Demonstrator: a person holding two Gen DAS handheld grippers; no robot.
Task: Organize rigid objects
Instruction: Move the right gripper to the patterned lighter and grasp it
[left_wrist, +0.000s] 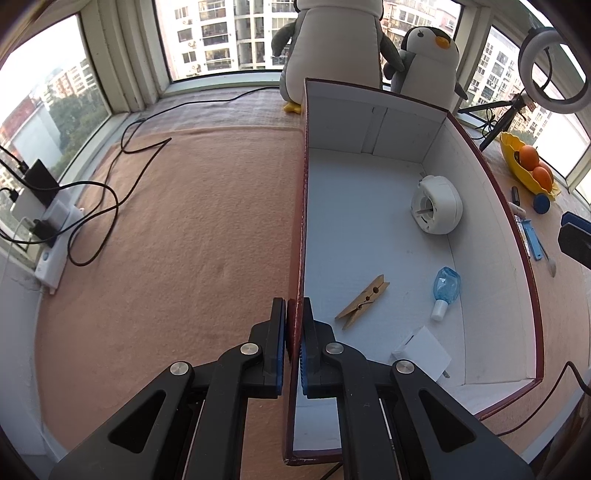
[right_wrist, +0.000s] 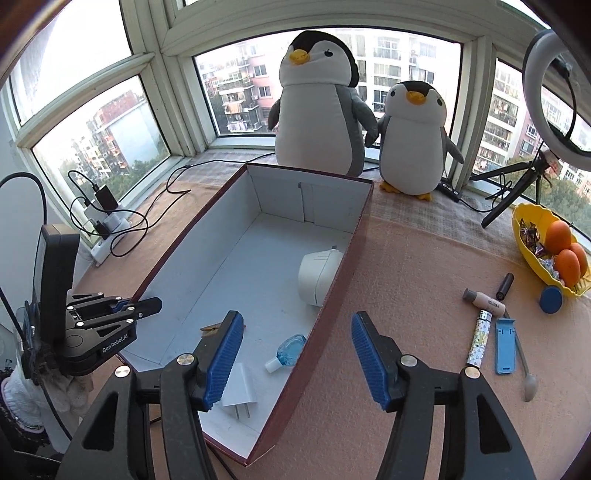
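A dark red cardboard box (left_wrist: 495, 206) (right_wrist: 334, 284) with a white inside stands on the peach mat. In it lie a white round device (left_wrist: 437, 208) (right_wrist: 317, 275), a wooden clothespin (left_wrist: 364, 301) (right_wrist: 211, 329), a small blue bottle (left_wrist: 445, 290) (right_wrist: 288, 350) and a white plug adapter (left_wrist: 423, 350) (right_wrist: 238, 393). My left gripper (left_wrist: 294, 325) (right_wrist: 142, 306) is shut on the box's left wall. My right gripper (right_wrist: 295, 354) is open and empty above the box's right wall. To the right on the mat lie a foundation bottle (right_wrist: 484, 301), a patterned tube (right_wrist: 478, 339), a black tube (right_wrist: 505, 285), a blue clip (right_wrist: 505, 345), a spoon (right_wrist: 526, 376) and a blue disc (right_wrist: 551, 299).
Two plush penguins (right_wrist: 317, 107) (right_wrist: 413, 140) stand behind the box at the window. A yellow bowl (right_wrist: 532, 258) with oranges sits at the right, near a ring light on a tripod (right_wrist: 513, 188). A power strip with chargers and cables (left_wrist: 48, 229) (right_wrist: 107, 229) lies at the left.
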